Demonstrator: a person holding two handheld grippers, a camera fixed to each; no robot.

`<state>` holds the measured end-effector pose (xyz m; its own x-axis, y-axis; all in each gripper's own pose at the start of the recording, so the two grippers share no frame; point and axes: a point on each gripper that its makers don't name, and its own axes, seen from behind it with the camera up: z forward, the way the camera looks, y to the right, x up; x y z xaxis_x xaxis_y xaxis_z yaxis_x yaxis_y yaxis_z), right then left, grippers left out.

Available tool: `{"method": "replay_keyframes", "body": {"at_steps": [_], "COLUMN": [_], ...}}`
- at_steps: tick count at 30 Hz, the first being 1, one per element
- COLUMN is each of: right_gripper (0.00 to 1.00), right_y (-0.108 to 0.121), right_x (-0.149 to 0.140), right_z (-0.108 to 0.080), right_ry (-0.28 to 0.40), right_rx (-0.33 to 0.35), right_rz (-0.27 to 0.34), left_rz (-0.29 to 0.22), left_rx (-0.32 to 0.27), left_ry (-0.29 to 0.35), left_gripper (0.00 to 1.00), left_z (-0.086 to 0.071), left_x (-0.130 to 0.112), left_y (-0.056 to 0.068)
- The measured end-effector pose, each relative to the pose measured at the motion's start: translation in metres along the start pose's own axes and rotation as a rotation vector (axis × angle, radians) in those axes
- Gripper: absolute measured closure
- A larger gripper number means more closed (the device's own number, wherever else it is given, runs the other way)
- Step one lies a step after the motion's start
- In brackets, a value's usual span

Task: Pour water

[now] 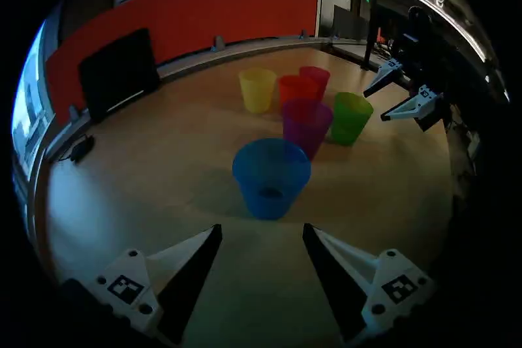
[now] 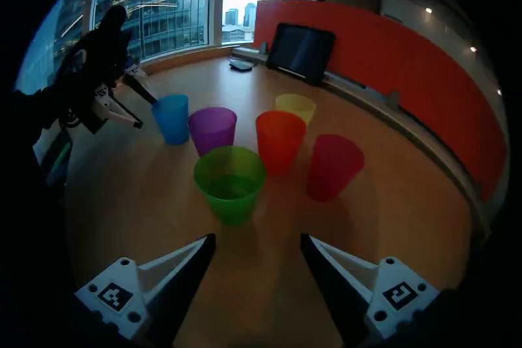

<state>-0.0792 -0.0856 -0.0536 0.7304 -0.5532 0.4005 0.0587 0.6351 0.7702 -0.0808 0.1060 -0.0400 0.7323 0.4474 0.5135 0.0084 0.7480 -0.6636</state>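
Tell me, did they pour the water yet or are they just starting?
Just starting. Done: nothing I can see. In hand: nothing yet; the left gripper is open facing the blue cup, the right gripper open facing the green cup, neither touching. Left: grab a cup, lift it, pour. I cannot tell if any cup holds water.

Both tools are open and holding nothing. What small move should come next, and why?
Probably ease the left tool forward until it straddles the blue cup, which stands upright just ahead, ungrasped. The right tool faces the green cup likewise, so it could go first instead.
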Motion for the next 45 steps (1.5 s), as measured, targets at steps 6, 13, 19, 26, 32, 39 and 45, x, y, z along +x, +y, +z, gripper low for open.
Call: {"method": "replay_keyframes", "body": {"at_steps": [6,13,19,26,32,39,45], "right_gripper": [0.00,0.00,0.00,0.00,0.00,0.00,0.00], "right_y": [0.008,0.021,0.036,0.052,0.063,0.071,0.078], "right_x": [-0.001,-0.001,0.010,0.023,0.025,0.029,0.039], "right_z": [-0.013,-0.023,-0.033,-0.041,-0.046,-0.049,-0.056], "right_ry": [0.027,0.057,0.129,0.220,0.266,0.308,0.361], "right_rx": [-0.041,-0.103,-0.183,-0.273,-0.356,-0.434,-0.510], "right_rz": [0.029,0.076,0.124,0.184,0.210,0.245,0.275], "left_rz": [-0.013,-0.036,-0.083,-0.153,-0.172,-0.164,-0.168], "left_rx": [0.057,0.129,0.192,0.267,0.326,0.395,0.435], "left_ry": [0.032,0.074,0.137,0.226,0.286,0.352,0.405], "left_gripper": [0.08,0.08,0.08,0.08,0.08,0.08,0.08], "left_z": [-0.009,-0.020,-0.029,-0.038,-0.045,-0.055,-0.065], "left_x": [0.004,0.006,0.011,0.015,0.021,0.029,0.038], "left_y": [-0.010,-0.022,-0.035,-0.052,-0.062,-0.073,-0.079]}}
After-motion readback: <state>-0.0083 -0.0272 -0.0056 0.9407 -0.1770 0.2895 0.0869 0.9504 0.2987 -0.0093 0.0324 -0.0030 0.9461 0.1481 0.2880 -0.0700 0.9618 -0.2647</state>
